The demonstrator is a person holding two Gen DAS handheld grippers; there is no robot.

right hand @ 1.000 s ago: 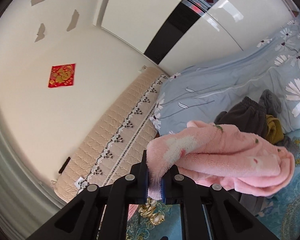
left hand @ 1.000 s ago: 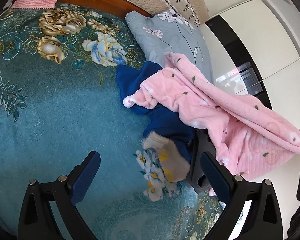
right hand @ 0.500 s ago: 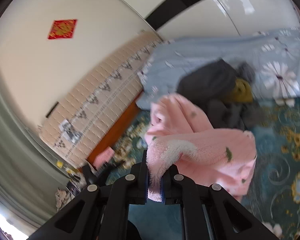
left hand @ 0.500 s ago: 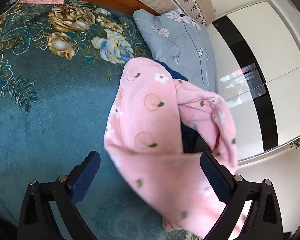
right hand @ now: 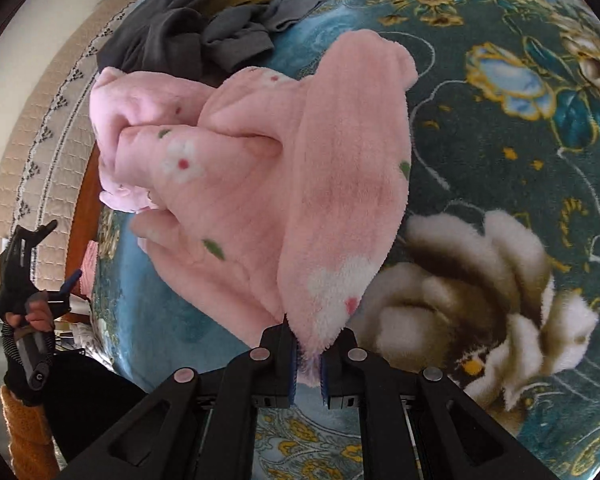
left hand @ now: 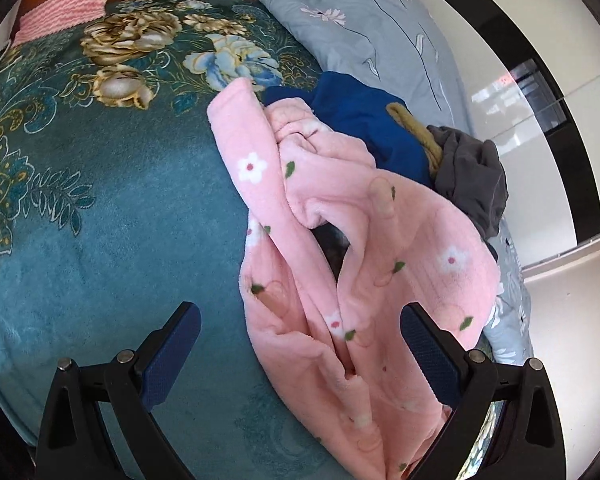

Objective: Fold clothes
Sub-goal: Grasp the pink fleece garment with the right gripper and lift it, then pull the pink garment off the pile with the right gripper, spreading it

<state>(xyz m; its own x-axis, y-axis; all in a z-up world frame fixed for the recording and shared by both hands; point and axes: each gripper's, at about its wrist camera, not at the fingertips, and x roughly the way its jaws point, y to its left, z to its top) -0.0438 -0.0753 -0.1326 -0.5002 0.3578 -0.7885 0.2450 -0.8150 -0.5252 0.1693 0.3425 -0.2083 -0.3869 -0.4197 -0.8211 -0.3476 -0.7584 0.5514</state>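
Note:
A pink fleece garment [left hand: 340,264] with flowers and peaches lies crumpled on the teal floral blanket [left hand: 112,216]. My right gripper [right hand: 308,356] is shut on one edge of the pink garment [right hand: 268,184], low over the blanket [right hand: 520,168]. My left gripper [left hand: 300,344] stands open just above the garment's near end, with nothing pinched between its blue pads [left hand: 172,356]. In the right wrist view the left gripper [right hand: 48,280] shows at the far left, held in a person's hand.
Behind the pink garment lie a dark blue garment [left hand: 364,120], an olive piece [left hand: 416,132] and grey clothes [left hand: 472,172]. A light blue daisy quilt [left hand: 376,32] runs along the right. A pink knit cloth [left hand: 60,16] sits at the far headboard corner.
The right gripper swung the pink garment down from the air onto the blanket, still holding its edge. The garment now lies spread in front of the open left gripper.

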